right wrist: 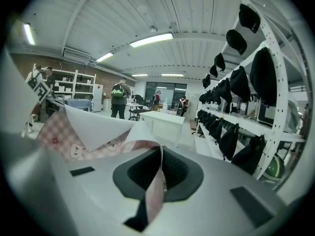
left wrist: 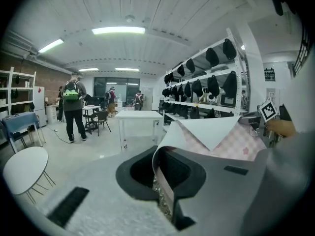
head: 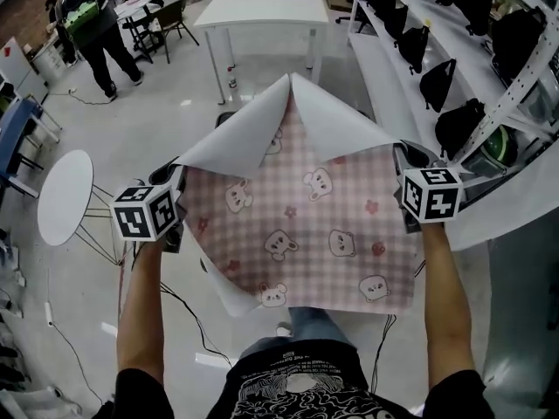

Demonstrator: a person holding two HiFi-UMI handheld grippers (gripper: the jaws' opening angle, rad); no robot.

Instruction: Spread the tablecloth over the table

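A pink checked tablecloth (head: pixel 306 225) with little bear prints hangs in the air in front of me, stretched between both grippers. Its far edge is folded back and shows the white underside. My left gripper (head: pixel 179 195) is shut on the cloth's left edge, and the left gripper view shows the cloth (left wrist: pixel 216 136) pinched between the jaws (left wrist: pixel 163 183). My right gripper (head: pixel 403 166) is shut on the right edge, where a fold of cloth (right wrist: pixel 93 139) runs into the closed jaws (right wrist: pixel 156 188). A white rectangular table (head: pixel 262 9) stands farther ahead on the floor.
A small round white table (head: pixel 65 195) stands at the left. Long white shelves with black bags (head: pixel 454 68) run along the right. A person with a backpack (head: pixel 92 24) stands by chairs and desks at the far left. Cables lie on the floor near my feet.
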